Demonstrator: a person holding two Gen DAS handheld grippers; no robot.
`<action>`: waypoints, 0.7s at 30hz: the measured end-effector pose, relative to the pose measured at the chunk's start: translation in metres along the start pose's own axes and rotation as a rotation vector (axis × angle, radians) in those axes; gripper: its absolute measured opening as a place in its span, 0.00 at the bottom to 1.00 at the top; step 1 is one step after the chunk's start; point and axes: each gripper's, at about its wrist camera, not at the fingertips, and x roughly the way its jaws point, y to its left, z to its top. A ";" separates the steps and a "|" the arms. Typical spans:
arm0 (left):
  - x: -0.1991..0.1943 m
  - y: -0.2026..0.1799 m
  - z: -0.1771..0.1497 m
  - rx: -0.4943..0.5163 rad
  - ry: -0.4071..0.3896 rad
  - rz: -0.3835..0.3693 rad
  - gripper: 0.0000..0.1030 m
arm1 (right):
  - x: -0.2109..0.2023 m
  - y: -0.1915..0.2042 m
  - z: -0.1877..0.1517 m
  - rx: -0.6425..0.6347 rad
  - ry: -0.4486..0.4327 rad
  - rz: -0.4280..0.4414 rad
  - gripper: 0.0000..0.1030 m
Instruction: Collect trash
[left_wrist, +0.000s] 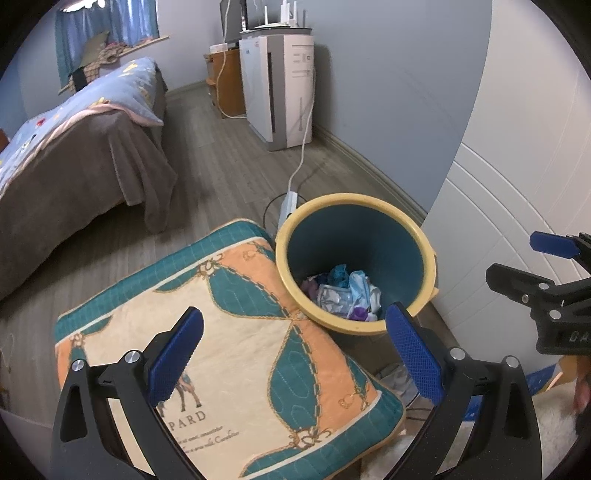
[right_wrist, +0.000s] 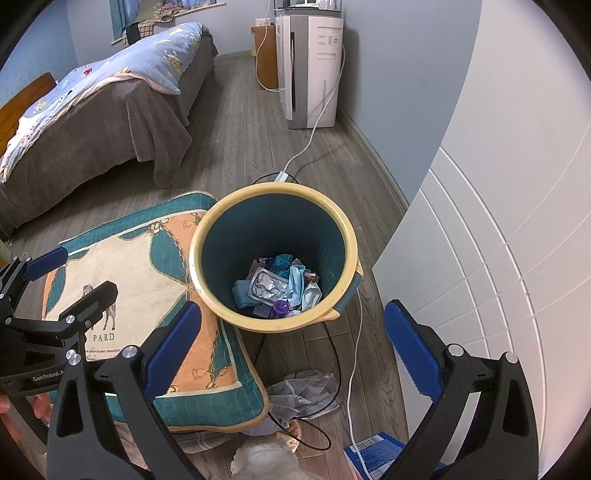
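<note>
Both pairs of jaws stand wide apart with nothing between them: the left gripper (left_wrist: 295, 354) hangs over the quilted teal, peach and cream floor cushion (left_wrist: 236, 365), and the right gripper (right_wrist: 293, 349) hangs just beside the bin, over the grey wood-plank floor (right_wrist: 236, 147). The round plastic waste bin (right_wrist: 207, 236), teal inside with a thick pale-yellow rim, stands on the floor with its rim touching the cushion's edge and a white panelled door (right_wrist: 498, 229) near its other side. In its bottom lies a loose heap of trash (right_wrist: 280, 286): crumpled light-blue and teal wrappers, a silvery foil tray and a small purple bottle cap. On the floor near the bin, next to the cushion's near corner, lies a crumpled grey wrapper (right_wrist: 306, 391) with a black cable (right_wrist: 334, 354) running across it, and a white cord (right_wrist: 352, 369) trails past it toward a blue box with a barcode label (right_wrist: 373, 452). Farther back stand a bed with a brown cover and a blue patterned quilt (right_wrist: 110, 92) and a white tower appliance (right_wrist: 314, 70) against the blue wall.
</note>
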 end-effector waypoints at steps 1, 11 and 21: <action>0.000 0.000 0.000 0.002 -0.001 0.000 0.95 | 0.000 0.000 0.000 0.000 -0.001 0.000 0.95; 0.000 -0.001 0.000 0.007 -0.001 0.006 0.95 | 0.002 0.000 0.001 -0.002 -0.001 -0.007 0.95; 0.000 0.001 -0.001 0.004 0.000 0.005 0.95 | 0.000 0.001 0.000 -0.003 -0.003 -0.012 0.95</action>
